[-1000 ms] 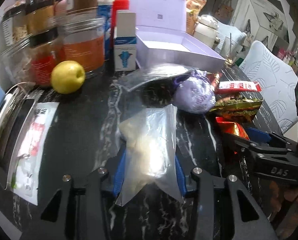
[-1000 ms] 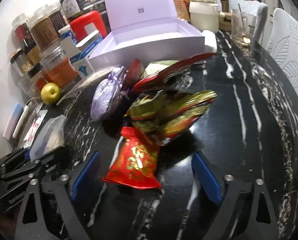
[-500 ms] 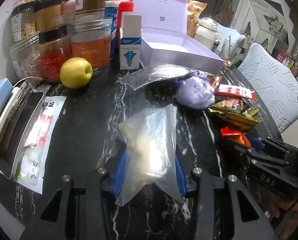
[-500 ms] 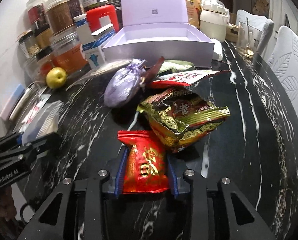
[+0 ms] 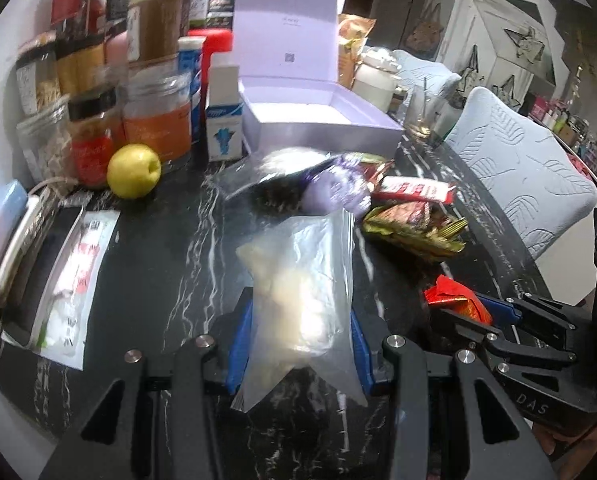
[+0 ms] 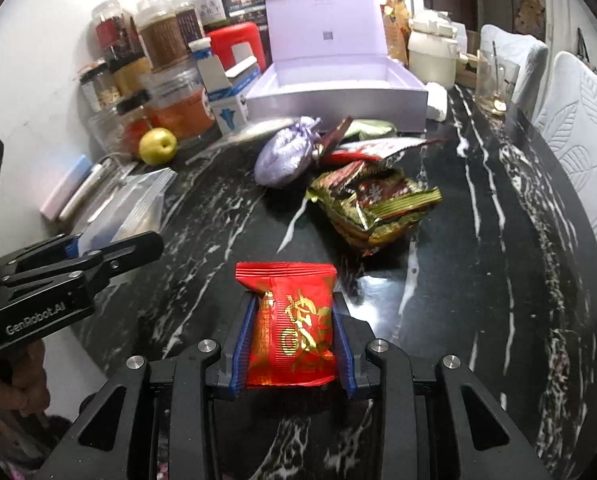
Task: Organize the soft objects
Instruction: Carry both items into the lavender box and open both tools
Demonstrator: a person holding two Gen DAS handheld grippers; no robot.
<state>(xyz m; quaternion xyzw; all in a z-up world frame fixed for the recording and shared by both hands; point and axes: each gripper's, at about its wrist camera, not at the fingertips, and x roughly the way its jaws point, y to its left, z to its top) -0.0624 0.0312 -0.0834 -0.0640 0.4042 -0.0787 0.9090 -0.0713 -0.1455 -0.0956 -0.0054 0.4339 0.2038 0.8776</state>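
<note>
My left gripper (image 5: 300, 344) is shut on a clear plastic bag (image 5: 304, 280) of pale soft filling, held a little above the black marble table (image 5: 166, 248). My right gripper (image 6: 292, 344) is shut on a red snack packet (image 6: 292, 320) with gold writing, also lifted off the table. That packet (image 5: 456, 300) shows at the right in the left wrist view. On the table lie a lilac drawstring pouch (image 6: 284, 156), a green-gold snack bag (image 6: 372, 204) and a red-white wrapper (image 6: 378, 148). An open lilac box (image 6: 338, 96) stands behind them, nothing visible inside.
Jars (image 5: 154, 120), a small white-blue carton (image 5: 224, 120) and a yellow apple (image 5: 133, 171) crowd the back left. A phone and a flat packet (image 5: 72, 280) lie at the left edge. White quilted chairs (image 6: 578, 128) stand along the right side. A glass (image 6: 496, 80) sits near the box.
My right gripper closed on the red packet and lifted it back from the pile. My left gripper rose slightly with the clear bag still in it.
</note>
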